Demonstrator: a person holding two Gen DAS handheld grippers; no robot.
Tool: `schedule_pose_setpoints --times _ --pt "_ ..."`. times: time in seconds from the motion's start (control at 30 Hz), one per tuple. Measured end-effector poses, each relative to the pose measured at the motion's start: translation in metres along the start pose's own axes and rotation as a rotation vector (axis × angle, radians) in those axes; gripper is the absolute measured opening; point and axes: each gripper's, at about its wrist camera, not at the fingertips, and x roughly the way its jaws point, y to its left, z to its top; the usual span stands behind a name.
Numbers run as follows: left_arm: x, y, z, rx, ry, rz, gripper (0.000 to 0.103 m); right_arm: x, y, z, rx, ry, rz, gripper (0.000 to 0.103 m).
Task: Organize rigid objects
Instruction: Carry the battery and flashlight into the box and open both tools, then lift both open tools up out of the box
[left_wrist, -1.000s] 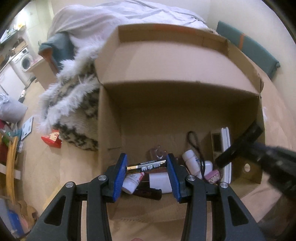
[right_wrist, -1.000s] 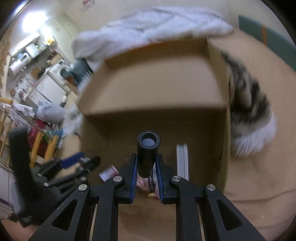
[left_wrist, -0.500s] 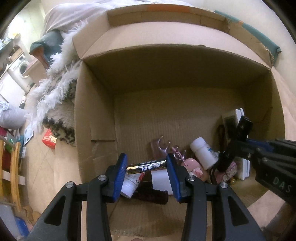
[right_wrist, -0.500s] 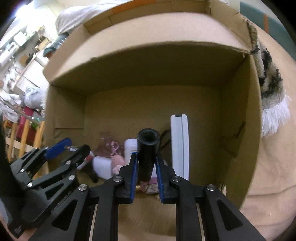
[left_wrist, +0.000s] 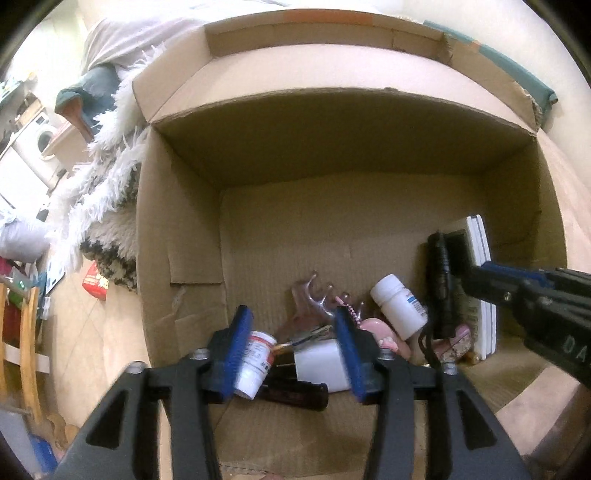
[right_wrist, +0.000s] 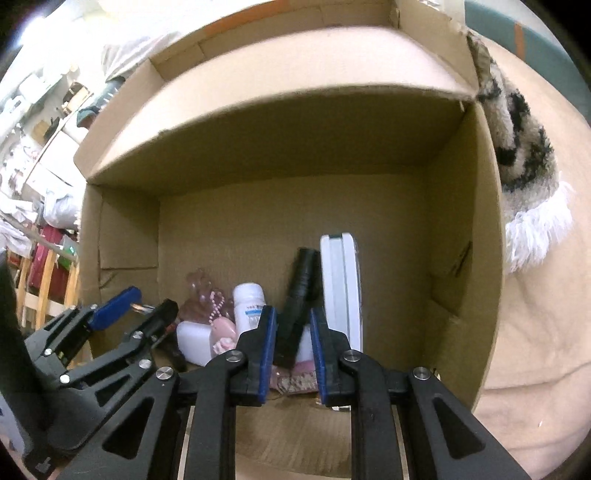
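Both grippers reach into an open cardboard box (left_wrist: 181, 229) (right_wrist: 465, 258). My left gripper (left_wrist: 291, 332) is open and empty; the battery (left_wrist: 306, 338) lies below among the items, between a white pill bottle (left_wrist: 255, 363) and a white block (left_wrist: 319, 363). My right gripper (right_wrist: 292, 334) is open; the black flashlight (right_wrist: 299, 299) has dropped between its jaws and leans on the white flat case (right_wrist: 340, 288). The flashlight (left_wrist: 439, 284) also shows in the left wrist view, upright beside another white bottle (left_wrist: 400, 306).
The box floor also holds a pink plastic claw piece (left_wrist: 314, 295), a dark tube (left_wrist: 295, 395) and pink trinkets (right_wrist: 223, 332). A shaggy black-and-white blanket (left_wrist: 107, 192) lies left of the box and also shows in the right wrist view (right_wrist: 524, 155). The box's far floor is bare (left_wrist: 332, 229).
Both grippers opened. The battery fell from the left jaws onto the pile. The flashlight slipped out of the right jaws and now leans against the white case.
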Motion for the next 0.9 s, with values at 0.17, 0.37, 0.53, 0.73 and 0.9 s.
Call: schedule_pose_setpoints --times 0.17,0.37,0.53,0.73,0.9 --pt "-0.007 0.001 0.001 -0.015 -0.008 -0.024 0.084 -0.012 -0.003 0.005 0.041 -0.037 0.033 0.036" --pt "-0.021 0.005 -0.001 -0.037 0.015 -0.116 0.098 -0.023 -0.004 0.008 0.061 -0.074 0.065 0.080" --pt "-0.044 0.018 0.005 -0.024 -0.004 -0.115 0.098 -0.041 -0.001 0.007 0.079 -0.133 0.084 0.100" --pt "-0.093 0.038 -0.001 -0.078 -0.118 -0.074 0.098 -0.083 0.005 -0.004 0.100 -0.222 0.104 0.103" --pt "-0.126 0.054 -0.022 -0.118 -0.197 -0.036 0.098 -0.111 0.013 -0.032 0.080 -0.281 0.107 0.103"
